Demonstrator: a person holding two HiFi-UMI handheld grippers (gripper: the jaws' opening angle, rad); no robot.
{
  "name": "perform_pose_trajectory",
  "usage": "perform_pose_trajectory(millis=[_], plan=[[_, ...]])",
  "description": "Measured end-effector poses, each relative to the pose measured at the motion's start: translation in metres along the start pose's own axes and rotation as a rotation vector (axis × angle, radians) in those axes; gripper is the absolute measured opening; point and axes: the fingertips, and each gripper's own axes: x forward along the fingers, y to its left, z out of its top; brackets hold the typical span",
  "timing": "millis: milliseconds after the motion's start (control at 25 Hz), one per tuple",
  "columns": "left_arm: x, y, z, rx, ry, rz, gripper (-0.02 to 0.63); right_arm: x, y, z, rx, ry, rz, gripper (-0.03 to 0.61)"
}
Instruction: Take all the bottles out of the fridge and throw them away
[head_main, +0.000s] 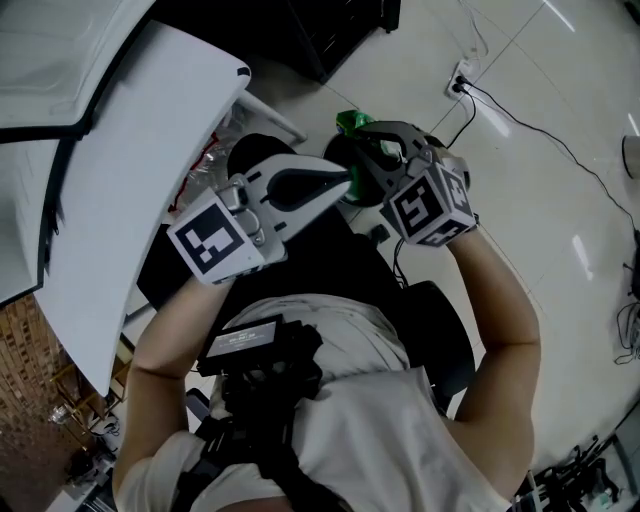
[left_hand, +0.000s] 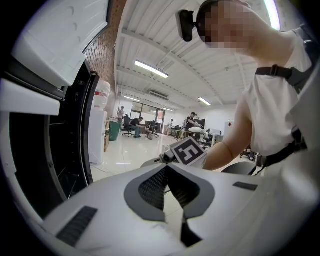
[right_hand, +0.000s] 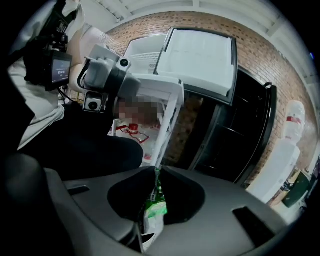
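- While carrying the green bottle (right_hand: 156, 206), pinched between the dark jaws of the right gripper (right_hand: 156, 172), out of the fridge (right_hand: 235, 125) and low beside the open fridge door (head_main: 130, 200), hold that squeeze firm.
- Left gripper (left_hand: 166, 167): white jaws together, nothing between them, just beside the right one.
- Looks like the carry-to-rubbish step, with the bottle not yet dropped.
- Aim for the bag with red print (right_hand: 127, 131) near the foot of the door. Probably the rubbish bag, though hard to say for sure.
- Bring the jaws right over its mouth before letting go. Light plastic, so likely to bounce out or cling to the pads.
- Swing the left tongs clear of the drop path, ready to steady the bag's rim.
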Motion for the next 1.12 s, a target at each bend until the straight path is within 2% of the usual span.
perform_pose_trajectory(millis=[400, 520, 1120], plan=[[0.016, 0.006, -0.029, -0.028, 0.042, -0.021, 0.000, 0.037, 0.026, -0.061, 0.085, 0.079, 0.069, 0.046], [0.020, 0.009, -0.033, -0.039, 0.053, -0.024, 0.000, 0.042, 0.035, -0.077, 0.139, 0.089, 0.102, 0.046], [0.022, 0.021, -0.041, -0.062, 0.060, -0.005, 0.000, 0.098, 0.084, -0.197, 0.296, 0.300, 0.217, 0.048]])
